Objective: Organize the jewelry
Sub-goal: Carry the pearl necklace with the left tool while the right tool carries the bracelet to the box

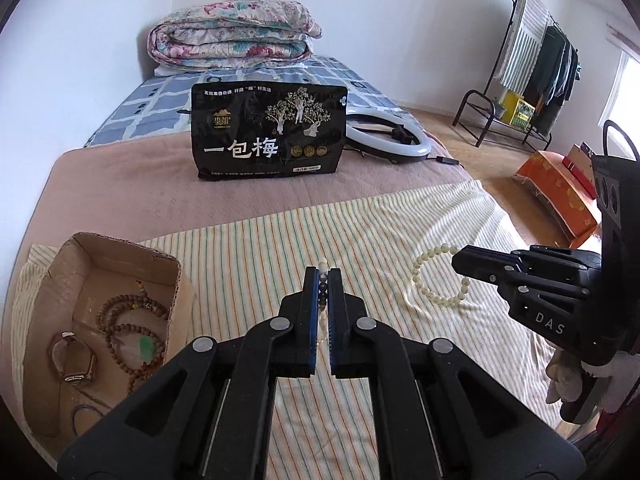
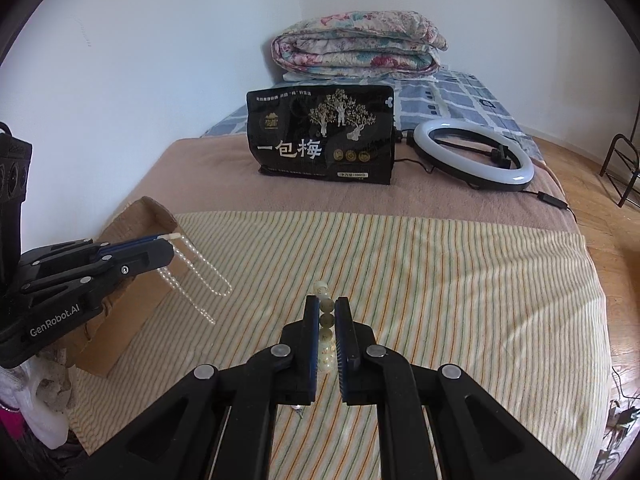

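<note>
Both claws clamped on beads above the striped cloth

The left gripper point(image 1: 323, 276) pinches a clear necklace point(image 2: 200, 268) dangling beside the cardboard box point(image 1: 60, 280); the right gripper point(image 2: 327, 306) grips a pale bracelet point(image 1: 440, 276) over the striped cloth point(image 1: 280, 240).

Soft daylight, sharp focus, fisheye-bent edges.
</note>
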A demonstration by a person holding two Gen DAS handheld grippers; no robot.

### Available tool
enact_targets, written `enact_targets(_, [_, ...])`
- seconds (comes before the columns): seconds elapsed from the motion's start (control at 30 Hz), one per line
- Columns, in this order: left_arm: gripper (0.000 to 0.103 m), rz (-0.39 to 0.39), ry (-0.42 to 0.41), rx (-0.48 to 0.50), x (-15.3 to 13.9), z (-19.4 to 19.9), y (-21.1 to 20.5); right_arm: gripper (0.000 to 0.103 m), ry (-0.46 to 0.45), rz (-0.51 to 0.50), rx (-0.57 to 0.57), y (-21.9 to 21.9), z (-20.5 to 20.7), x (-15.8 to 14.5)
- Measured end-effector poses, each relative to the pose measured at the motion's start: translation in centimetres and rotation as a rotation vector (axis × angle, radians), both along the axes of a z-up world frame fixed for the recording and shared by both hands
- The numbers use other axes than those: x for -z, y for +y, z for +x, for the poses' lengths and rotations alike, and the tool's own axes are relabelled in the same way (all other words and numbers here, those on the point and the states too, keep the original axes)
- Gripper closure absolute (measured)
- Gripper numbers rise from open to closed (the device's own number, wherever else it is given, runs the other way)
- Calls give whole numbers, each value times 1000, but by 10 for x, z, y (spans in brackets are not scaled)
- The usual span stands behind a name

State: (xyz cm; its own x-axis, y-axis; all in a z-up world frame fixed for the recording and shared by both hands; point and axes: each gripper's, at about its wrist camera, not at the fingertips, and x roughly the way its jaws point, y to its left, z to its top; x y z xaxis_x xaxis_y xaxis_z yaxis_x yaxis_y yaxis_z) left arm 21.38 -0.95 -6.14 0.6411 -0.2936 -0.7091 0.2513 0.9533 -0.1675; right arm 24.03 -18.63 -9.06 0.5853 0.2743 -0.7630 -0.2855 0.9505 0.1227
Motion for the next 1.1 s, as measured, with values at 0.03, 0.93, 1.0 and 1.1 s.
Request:
enact_targets(0.03, [102, -5, -6, -5, -4, -3, 3, 98, -7, 3, 2, 0, -2, -3])
enact_targets(0.93, [102, -53, -106, -216, -62, -72, 147, 98, -98, 70, -112, 106, -40, -64])
enact_targets(1.0, [102, -49, -107, -227, -62, -77, 156, 98, -93, 78, -124, 119, -41, -63])
enact_targets(1.1, [102, -44, -107, -248, -61, -84, 169, 98, -80, 93, -141, 138, -41, -61])
